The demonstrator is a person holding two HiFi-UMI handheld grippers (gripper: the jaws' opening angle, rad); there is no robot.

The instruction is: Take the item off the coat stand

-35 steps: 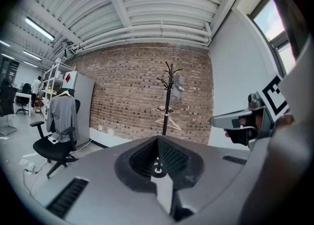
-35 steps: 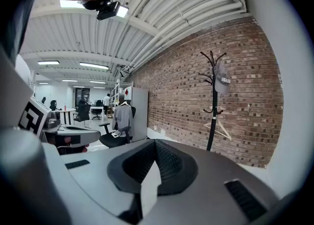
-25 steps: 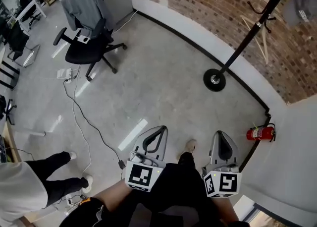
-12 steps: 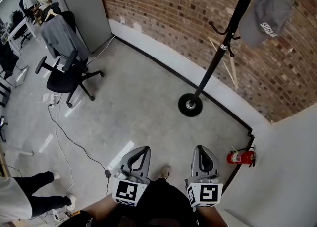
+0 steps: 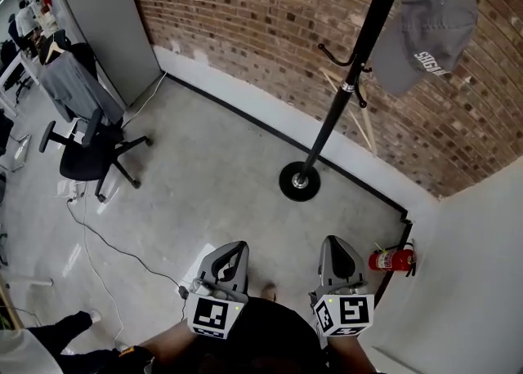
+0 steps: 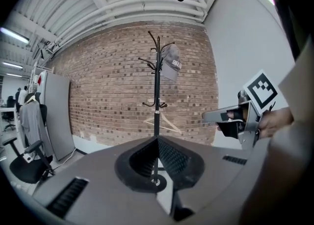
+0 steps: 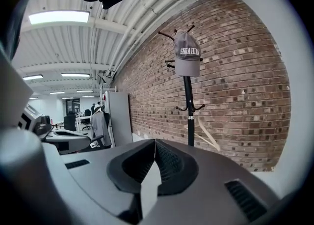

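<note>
A grey cap [image 5: 429, 25] with white lettering hangs on a top hook of the black coat stand [image 5: 343, 91], which rises from a round base [image 5: 300, 181] in front of the brick wall. My left gripper [image 5: 237, 244] and right gripper [image 5: 333, 240] are held low and side by side, well short of the stand. Both are shut with nothing between the jaws. In the left gripper view the jaws [image 6: 157, 138] point at the stand [image 6: 157, 101], with the cap [image 6: 171, 64] high up. In the right gripper view the cap [image 7: 187, 54] hangs far above the jaws [image 7: 155, 141].
A wooden hanger [image 5: 359, 115] sits behind the stand's pole by the wall. A red fire extinguisher [image 5: 391, 260] stands in the right corner. An office chair [image 5: 82, 131] with a grey garment, a grey partition [image 5: 102, 21] and a floor cable [image 5: 106, 242] lie to the left.
The view has moved toward the stand and tilted up, so the cap and upper hooks show more fully. Both grippers stay low and shut.
</note>
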